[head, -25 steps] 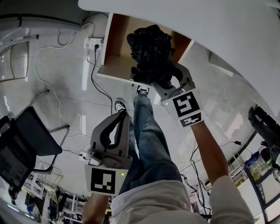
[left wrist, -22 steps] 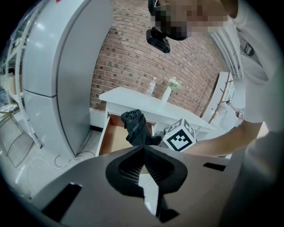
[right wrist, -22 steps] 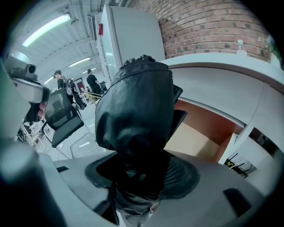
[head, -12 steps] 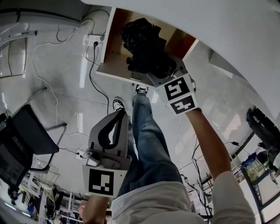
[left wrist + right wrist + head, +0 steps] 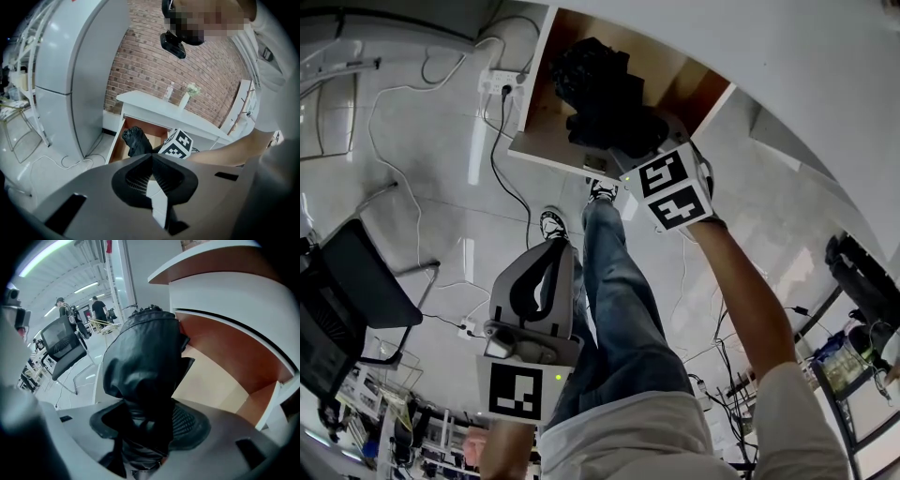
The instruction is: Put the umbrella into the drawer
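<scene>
At one drawer point(image 5: 542, 127), one umbrella point(image 5: 600, 89).

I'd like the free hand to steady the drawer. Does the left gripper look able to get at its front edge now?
Probably yes. The left gripper, shut and empty, has open floor between it and the drawer; the right gripper holding the umbrella crowds only the middle.
</scene>
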